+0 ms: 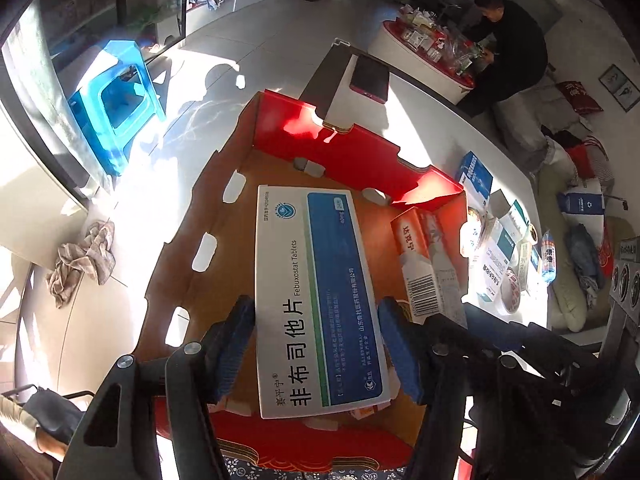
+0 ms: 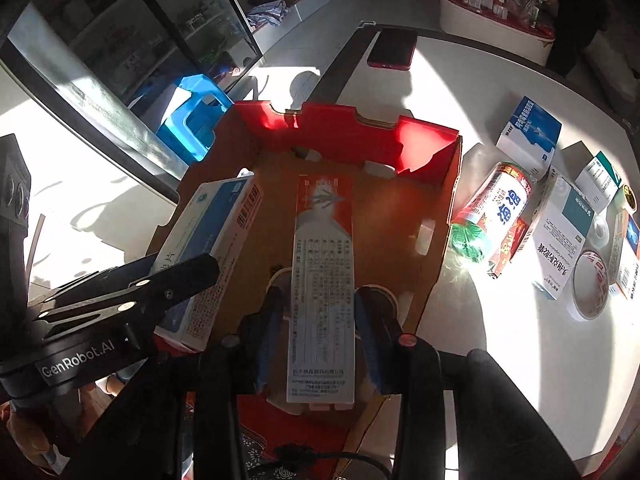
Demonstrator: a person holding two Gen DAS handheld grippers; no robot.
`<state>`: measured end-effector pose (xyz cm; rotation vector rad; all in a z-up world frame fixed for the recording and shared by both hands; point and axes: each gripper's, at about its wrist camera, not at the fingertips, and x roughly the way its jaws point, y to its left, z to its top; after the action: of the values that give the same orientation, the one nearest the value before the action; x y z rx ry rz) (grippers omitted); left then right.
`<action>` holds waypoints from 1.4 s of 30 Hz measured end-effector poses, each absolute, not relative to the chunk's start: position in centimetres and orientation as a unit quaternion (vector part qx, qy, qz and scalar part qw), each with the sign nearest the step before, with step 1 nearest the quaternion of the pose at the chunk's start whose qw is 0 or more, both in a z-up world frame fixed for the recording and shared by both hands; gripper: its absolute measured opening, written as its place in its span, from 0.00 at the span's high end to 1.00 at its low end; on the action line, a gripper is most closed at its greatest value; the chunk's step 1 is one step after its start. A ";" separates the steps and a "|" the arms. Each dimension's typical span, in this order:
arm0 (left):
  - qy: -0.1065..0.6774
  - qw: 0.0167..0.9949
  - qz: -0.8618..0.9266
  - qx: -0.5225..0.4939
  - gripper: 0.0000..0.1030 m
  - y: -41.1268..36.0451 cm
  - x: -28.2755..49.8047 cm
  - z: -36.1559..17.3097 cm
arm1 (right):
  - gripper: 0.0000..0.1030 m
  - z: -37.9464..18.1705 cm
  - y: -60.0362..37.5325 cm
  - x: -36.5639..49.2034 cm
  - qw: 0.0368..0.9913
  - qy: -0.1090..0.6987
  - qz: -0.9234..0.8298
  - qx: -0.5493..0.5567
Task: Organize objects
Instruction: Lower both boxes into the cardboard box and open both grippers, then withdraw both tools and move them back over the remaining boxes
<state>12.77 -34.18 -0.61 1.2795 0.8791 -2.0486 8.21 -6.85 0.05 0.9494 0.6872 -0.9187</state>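
Note:
An open cardboard carton (image 1: 352,148) with red flaps stands on the white table. My left gripper (image 1: 316,356) is shut on a white and blue Febuxostat tablets box (image 1: 316,280) and holds it over the carton's left half. The right wrist view shows that box (image 2: 212,240) and the left gripper (image 2: 120,300) at the left. My right gripper (image 2: 322,340) stands over the carton (image 2: 340,128) with a long orange and white box (image 2: 322,260) between its blue pads. Thin dark gaps show on both sides, so the pads do not press on it. The left wrist view shows this box (image 1: 424,256) by the carton's right wall.
To the right of the carton lie a labelled bottle with a green cap (image 2: 496,216), a tape roll (image 2: 590,288) and several medicine boxes (image 2: 528,132). A dark phone (image 2: 392,48) lies at the table's far edge. A blue stool (image 1: 116,108) and a rag (image 1: 82,256) are on the floor. A person (image 1: 508,48) stands at a far counter.

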 end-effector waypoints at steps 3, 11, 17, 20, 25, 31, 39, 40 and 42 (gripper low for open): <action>0.336 0.289 -0.756 0.482 0.29 -34.6 13.2 -1.0 | 0.49 -0.4 -6.8 7.7 0.737 0.303 -0.414 0.440; 0.334 0.281 -0.762 0.478 0.27 -32.8 13.3 -0.4 | 0.47 0.5 -4.1 4.0 0.749 0.253 -0.425 0.441; 0.320 0.246 -0.782 0.474 0.27 -29.1 11.5 1.2 | 0.46 -0.7 -1.7 -2.3 0.732 0.210 -0.456 0.461; 0.298 0.221 -0.795 0.480 0.27 -26.5 9.9 2.3 | 0.46 -2.2 -0.6 -6.3 0.710 0.194 -0.482 0.476; 0.262 0.179 -0.812 0.490 0.25 -21.8 6.4 3.5 | 0.46 -6.2 1.3 -13.5 0.654 0.168 -0.517 0.527; 0.236 0.137 -0.808 0.522 0.24 -16.5 1.6 2.3 | 0.46 -10.7 4.0 -22.2 0.587 0.123 -0.554 0.577; 0.189 0.109 -0.799 0.560 0.24 -10.5 -6.3 -0.2 | 0.46 -12.3 4.7 -30.2 0.543 0.105 -0.588 0.590; 0.182 0.107 -0.799 0.562 0.24 -9.9 -7.3 -0.5 | 0.46 -12.2 4.5 -30.8 0.542 0.105 -0.591 0.588; 0.179 0.102 -0.797 0.568 0.24 -8.9 -9.3 -1.0 | 0.46 -12.1 4.1 -31.9 0.540 0.105 -0.595 0.586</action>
<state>-9.30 -8.92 -0.98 1.6761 0.5292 -2.3545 -31.91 4.09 -12.07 1.3918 0.2498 -1.4151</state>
